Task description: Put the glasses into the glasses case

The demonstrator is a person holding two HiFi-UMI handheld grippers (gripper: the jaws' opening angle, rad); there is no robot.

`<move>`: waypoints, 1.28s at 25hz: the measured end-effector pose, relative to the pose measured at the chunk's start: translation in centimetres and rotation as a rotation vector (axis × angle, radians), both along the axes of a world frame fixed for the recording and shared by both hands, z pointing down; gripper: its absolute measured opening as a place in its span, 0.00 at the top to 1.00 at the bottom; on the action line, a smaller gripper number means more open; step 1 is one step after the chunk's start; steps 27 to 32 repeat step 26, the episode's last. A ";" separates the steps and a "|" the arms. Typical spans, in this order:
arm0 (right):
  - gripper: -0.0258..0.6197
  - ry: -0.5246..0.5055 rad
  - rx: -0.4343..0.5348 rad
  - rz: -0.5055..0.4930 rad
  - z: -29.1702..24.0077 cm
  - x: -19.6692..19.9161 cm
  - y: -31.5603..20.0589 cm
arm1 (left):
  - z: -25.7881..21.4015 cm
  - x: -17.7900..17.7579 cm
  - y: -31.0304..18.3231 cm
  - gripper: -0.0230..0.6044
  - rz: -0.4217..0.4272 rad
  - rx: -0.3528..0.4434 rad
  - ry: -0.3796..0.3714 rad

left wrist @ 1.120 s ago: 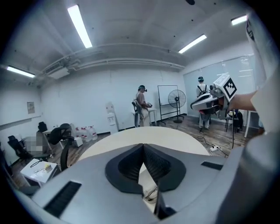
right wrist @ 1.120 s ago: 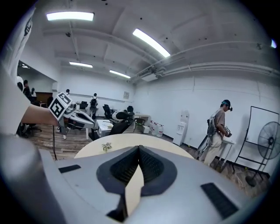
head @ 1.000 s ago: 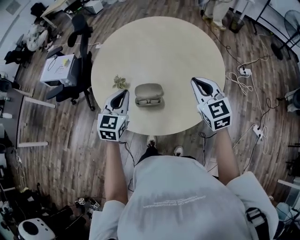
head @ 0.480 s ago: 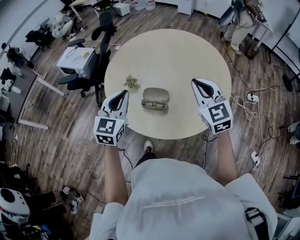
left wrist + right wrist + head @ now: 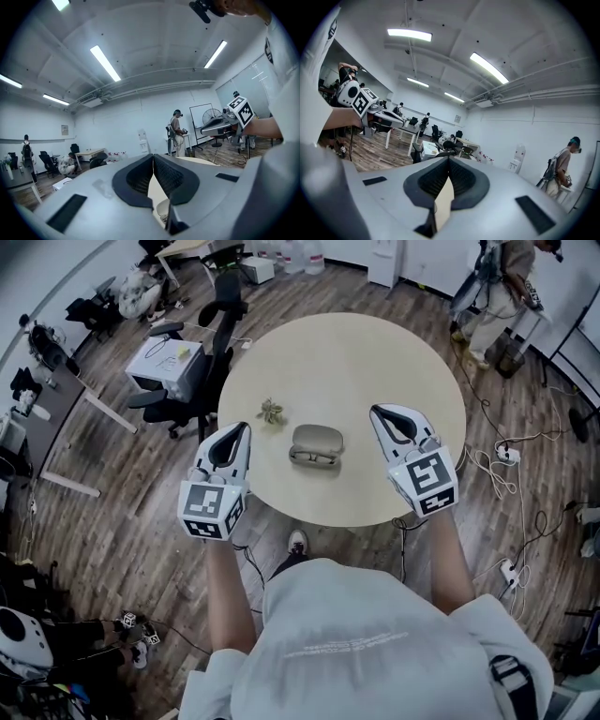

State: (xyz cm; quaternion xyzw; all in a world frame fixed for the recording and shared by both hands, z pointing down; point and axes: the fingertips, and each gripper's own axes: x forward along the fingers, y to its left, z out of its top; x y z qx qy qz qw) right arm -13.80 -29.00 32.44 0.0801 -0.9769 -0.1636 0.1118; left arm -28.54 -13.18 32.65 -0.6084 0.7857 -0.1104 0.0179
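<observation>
Head view: I count one open glasses case (image 5: pixel 317 436) mid-counter (image 5: pixel 375 352), one pair of glasses (image 5: pixel 315 457) lying inside it, and one left hand-held gripper (image 5: pixel 240 430) and one right hand-held gripper (image 5: pixel 384 414) flanking the case. Left gripper view: jaws together, empty. Right gripper view: likewise.

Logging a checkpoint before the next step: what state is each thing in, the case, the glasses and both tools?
Glasses case: open, resting on the table.
Glasses: lying inside the open case.
Left tool: shut, holding nothing.
Right tool: shut, holding nothing.
</observation>
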 end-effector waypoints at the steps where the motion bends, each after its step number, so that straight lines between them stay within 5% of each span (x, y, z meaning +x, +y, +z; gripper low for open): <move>1: 0.96 0.000 0.002 -0.001 0.0 0.0 0.2 | -0.1 0.2 0.2 0.94 0.001 0.005 -0.003; 32: 0.96 0.021 0.019 0.003 0.8 -1.4 0.9 | 1.1 -0.2 0.2 0.94 0.035 -0.057 -0.053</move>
